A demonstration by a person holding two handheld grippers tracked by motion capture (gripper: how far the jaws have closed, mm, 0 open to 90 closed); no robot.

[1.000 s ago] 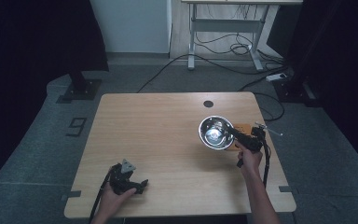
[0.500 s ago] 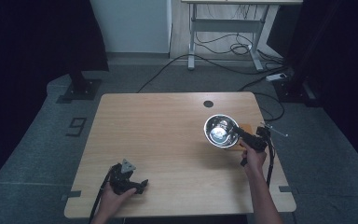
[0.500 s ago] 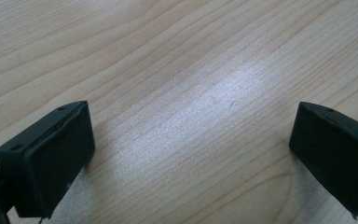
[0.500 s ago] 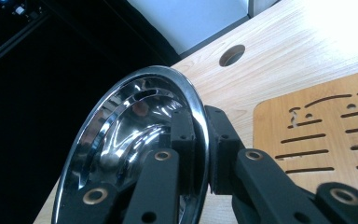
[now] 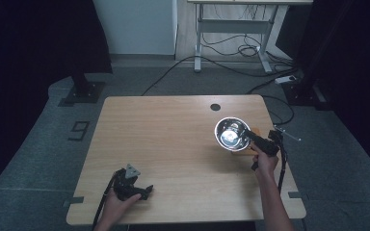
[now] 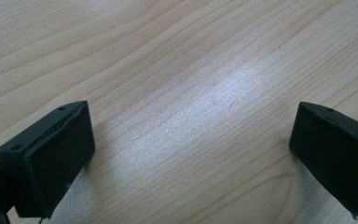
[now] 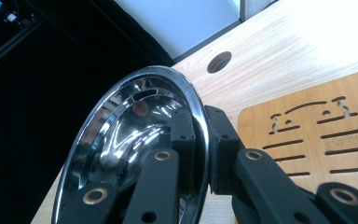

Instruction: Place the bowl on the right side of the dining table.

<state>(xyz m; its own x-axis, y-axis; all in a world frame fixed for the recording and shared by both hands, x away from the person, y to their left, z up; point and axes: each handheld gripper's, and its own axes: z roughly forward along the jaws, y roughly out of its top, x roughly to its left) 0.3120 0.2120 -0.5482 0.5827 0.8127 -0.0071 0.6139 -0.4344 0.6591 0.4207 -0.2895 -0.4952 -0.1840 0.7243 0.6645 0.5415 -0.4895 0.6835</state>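
A shiny metal bowl (image 5: 232,134) is held tilted over the right side of the wooden table (image 5: 173,144). My right gripper (image 5: 253,138) is shut on its rim. In the right gripper view one jaw lies inside the bowl (image 7: 135,140) and the other outside, with my right gripper (image 7: 200,140) pinching the rim. Under and beside the bowl lies a small slotted wooden board (image 7: 317,135), which peeks out at the bowl's edge (image 5: 256,131). Near the table's front left, my left gripper (image 5: 142,191) rests open on the wood. Nothing is between the jaws of my left gripper (image 6: 191,149).
A round cable hole (image 5: 215,107) sits near the table's far edge, also seen behind the bowl (image 7: 219,61). A desk frame (image 5: 231,29) with loose cables stands on the floor beyond. The right gripper's cable hangs near the table's right edge.
The bowl has shifted a little to the right with my right gripper still on its rim. The left gripper has stayed put.
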